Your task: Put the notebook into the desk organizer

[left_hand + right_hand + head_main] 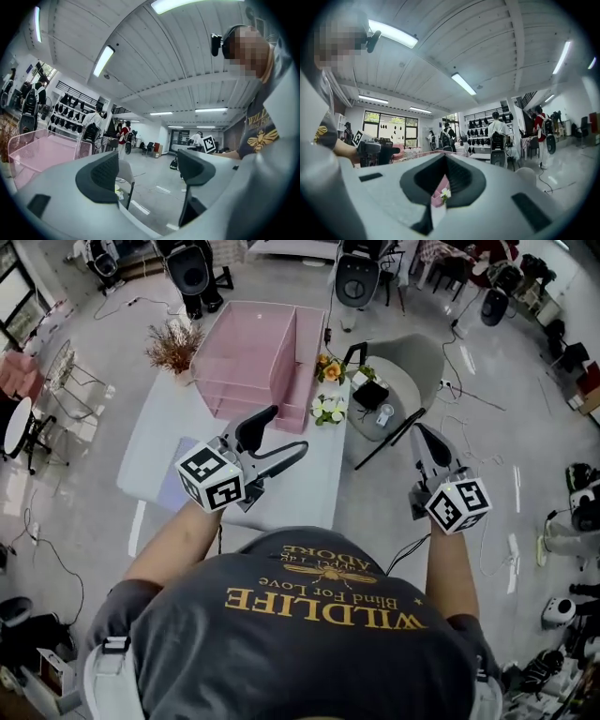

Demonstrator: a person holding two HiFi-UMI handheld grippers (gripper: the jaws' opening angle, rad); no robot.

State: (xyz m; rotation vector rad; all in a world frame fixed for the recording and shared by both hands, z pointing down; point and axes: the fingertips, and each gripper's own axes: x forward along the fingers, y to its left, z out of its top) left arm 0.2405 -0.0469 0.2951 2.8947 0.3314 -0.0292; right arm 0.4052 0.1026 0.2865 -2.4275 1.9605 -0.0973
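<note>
Well, both claws hover empty by the table (309,486).
The left claw (289,430) gapes, the right claw (420,429) is pinched shut; pink organizer (246,357) at twelve o'clock.

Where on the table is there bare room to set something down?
Bare tabletop lies between the pink organizer and the near edge, right of the left gripper. The near-left holds the lavender notebook; the far edge is crowded by the pink organizer, dried plant and flowers.

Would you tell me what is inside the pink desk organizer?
Both top compartments of the desk organizer show only pink mesh, nothing in them. Its lower front trays are hidden from this angle.
</note>
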